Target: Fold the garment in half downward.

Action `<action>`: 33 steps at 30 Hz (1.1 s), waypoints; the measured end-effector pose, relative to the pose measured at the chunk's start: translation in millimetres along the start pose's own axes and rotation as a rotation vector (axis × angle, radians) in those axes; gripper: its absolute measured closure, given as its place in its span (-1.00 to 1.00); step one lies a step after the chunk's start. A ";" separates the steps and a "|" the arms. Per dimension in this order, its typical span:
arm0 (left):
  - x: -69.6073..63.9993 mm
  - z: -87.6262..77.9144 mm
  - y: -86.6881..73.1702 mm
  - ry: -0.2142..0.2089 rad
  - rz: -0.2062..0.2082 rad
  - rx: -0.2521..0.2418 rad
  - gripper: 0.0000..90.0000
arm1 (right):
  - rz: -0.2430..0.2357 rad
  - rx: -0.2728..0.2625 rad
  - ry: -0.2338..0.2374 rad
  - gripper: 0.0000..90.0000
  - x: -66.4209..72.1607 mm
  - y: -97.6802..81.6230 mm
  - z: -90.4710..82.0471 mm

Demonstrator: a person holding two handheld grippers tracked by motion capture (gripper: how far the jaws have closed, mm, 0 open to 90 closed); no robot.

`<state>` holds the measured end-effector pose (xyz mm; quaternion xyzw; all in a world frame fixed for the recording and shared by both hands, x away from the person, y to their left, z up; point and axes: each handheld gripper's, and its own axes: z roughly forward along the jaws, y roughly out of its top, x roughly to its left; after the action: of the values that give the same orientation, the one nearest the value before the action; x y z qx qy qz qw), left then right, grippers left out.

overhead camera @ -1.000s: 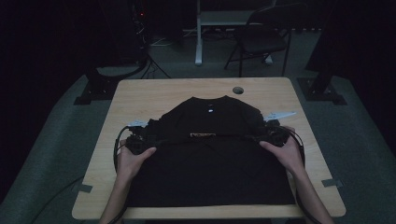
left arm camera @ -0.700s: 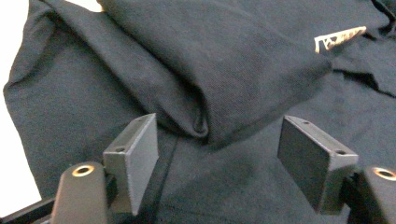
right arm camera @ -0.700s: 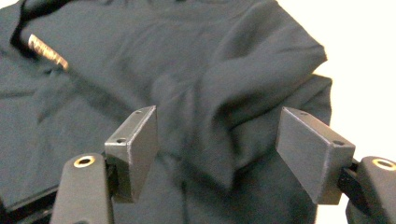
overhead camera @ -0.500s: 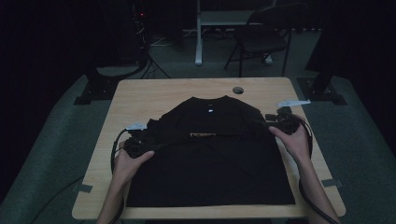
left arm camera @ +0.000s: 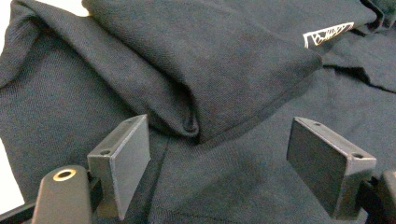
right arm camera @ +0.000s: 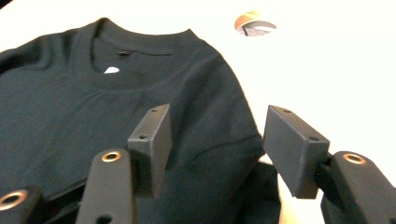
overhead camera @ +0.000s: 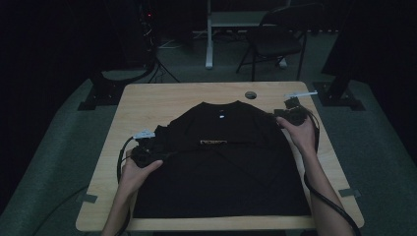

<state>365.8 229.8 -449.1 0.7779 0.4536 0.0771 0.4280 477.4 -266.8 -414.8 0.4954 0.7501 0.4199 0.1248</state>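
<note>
Shirt (overhead camera: 221, 162) covers most of the bench (overhead camera: 147, 103), near a cable hole (overhead camera: 251, 95). Left tongs (left arm camera: 219, 163) stand spread over a folded sleeve (left arm camera: 205, 65); right tongs (right arm camera: 215, 149), just narrowing, pinch nothing.

Light wooden table (overhead camera: 147, 105), rectangular, with a round cable hole (overhead camera: 251, 95) near its far edge, right of centre; the same hole (right arm camera: 255, 22) shows in the right gripper view. Grey tape tabs on the near corners: one left (overhead camera: 86, 198), one right (overhead camera: 346, 192). Floor is dark grey-green carpet (overhead camera: 54, 162). Behind the table: a dark folding chair (overhead camera: 275, 42), a white upright post (overhead camera: 209, 34) on a base, and a black stand with splayed legs (overhead camera: 156, 69). Small red light (overhead camera: 149, 15) glows in the dark at the back left.
</note>
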 end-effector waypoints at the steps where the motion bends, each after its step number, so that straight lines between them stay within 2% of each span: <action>1: -0.4 0.4 -0.4 0.001 -0.001 -0.007 -0.50 | 0.003 0.004 -0.001 -0.02 -1.0 1.1 2.9; 6: 0.8 -0.1 -1.6 -0.006 0.006 -0.012 -0.50 | 0.032 0.030 -0.026 0.10 -8.9 3.9 15.6; 13: 1.0 0.1 -2.1 -0.008 0.005 -0.018 -0.50 | 0.086 0.040 -0.017 0.28 -16.3 4.2 24.2; 16: 0.8 0.2 -2.9 -0.008 0.006 -0.024 -0.50 | 0.114 0.045 0.003 0.31 -18.0 1.7 28.2; 17: 0.8 0.2 -2.9 -0.008 0.006 -0.024 -0.50 | 0.114 0.045 0.003 0.31 -18.0 1.7 28.2; 19: 1.8 0.3 -3.3 -0.014 -0.003 -0.033 -0.50 | 0.111 0.050 0.004 0.53 -16.5 0.2 31.0; 20: 1.8 0.3 -3.3 -0.014 -0.003 -0.033 -0.50 | 0.111 0.050 0.004 0.53 -16.5 0.2 31.0; 21: 1.8 0.3 -3.4 -0.014 -0.004 -0.033 -0.50 | 0.102 0.047 0.003 0.64 -15.5 0.4 30.7; 22: 1.7 0.2 -3.6 -0.013 -0.004 -0.034 -0.50 | 0.089 0.041 -0.003 0.86 -14.1 0.8 29.5; 23: 1.7 0.2 -3.7 -0.013 -0.002 -0.033 -0.50 | 0.085 0.030 -0.005 0.91 -13.0 1.4 27.4; 26: 1.6 0.3 -4.0 -0.012 -0.009 -0.039 -0.50 | 0.072 0.020 -0.012 0.92 -11.5 2.7 24.9; 33: 0.7 0.6 -1.0 -0.007 -0.024 -0.021 -0.50 | 0.076 0.019 -0.002 0.92 -11.3 0.5 24.1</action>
<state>365.9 230.1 -450.4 0.7681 0.4607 0.0737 0.4387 497.6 -264.1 -431.9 0.5252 0.7346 0.4166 0.1050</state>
